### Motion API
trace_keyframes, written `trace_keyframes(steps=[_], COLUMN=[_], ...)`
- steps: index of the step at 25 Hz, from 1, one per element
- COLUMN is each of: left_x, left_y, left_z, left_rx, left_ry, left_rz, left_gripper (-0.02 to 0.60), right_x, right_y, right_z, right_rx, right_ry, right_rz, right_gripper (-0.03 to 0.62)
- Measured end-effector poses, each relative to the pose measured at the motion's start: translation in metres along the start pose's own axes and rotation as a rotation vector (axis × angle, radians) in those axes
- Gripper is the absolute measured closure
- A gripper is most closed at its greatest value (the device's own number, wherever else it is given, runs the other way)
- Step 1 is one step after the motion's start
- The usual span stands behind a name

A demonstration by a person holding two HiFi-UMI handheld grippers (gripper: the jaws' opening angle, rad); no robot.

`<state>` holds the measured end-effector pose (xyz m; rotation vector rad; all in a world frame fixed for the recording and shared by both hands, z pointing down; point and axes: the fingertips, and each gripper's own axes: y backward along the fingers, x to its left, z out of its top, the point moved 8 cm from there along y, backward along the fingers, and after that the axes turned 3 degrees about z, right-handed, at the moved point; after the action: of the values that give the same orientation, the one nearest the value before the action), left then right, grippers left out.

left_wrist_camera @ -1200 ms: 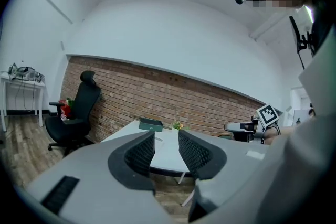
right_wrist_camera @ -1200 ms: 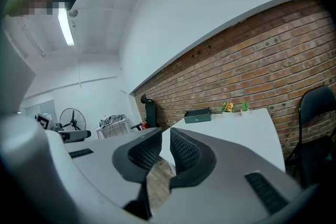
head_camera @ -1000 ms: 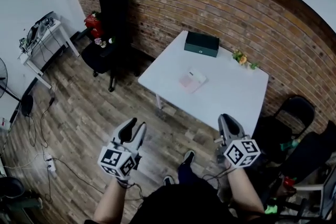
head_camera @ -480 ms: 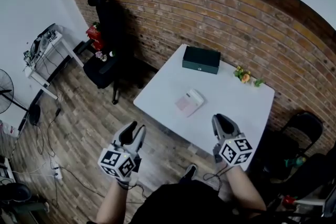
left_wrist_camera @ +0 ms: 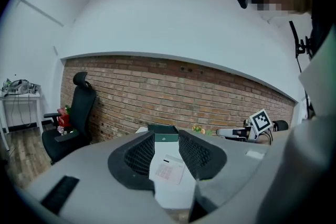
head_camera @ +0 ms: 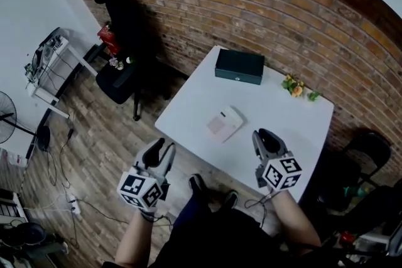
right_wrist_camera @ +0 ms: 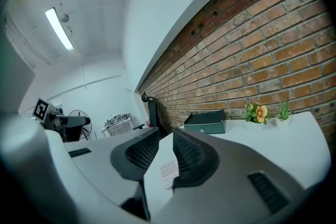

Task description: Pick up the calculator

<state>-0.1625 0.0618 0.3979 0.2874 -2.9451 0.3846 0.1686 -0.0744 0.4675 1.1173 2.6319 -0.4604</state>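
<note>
The calculator, white with a pinkish key field, lies flat near the middle of the white table. It shows beyond the jaws in the left gripper view and the right gripper view. My left gripper hovers over the floor short of the table's near-left edge, open and empty. My right gripper is over the table's near edge, to the right of the calculator and apart from it. Its jaws have just been opening, with nothing between them.
A dark green box lies at the table's far edge by the brick wall, with a small flower sprig to its right. A black office chair stands far left, a black folding chair right of the table. Cables cross the wood floor.
Both grippers have come forward toward the table, which now lies closer. The right gripper has passed from over the floor to over the table's near edge.
</note>
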Motion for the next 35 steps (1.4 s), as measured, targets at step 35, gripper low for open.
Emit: trace_keyframes(steps=[35], left_x=[0.090], left_y=[-0.225], left_z=[-0.025], left_rx=[0.263], left_ry=[0.049], left_rz=[-0.396], left_gripper=[0.434], right_x=[-0.086], right_y=[-0.166], right_z=[-0.113], right_rx=[0.329], right_ry=[-0.280], right_rz=[-0.156], right_gripper=[0.386])
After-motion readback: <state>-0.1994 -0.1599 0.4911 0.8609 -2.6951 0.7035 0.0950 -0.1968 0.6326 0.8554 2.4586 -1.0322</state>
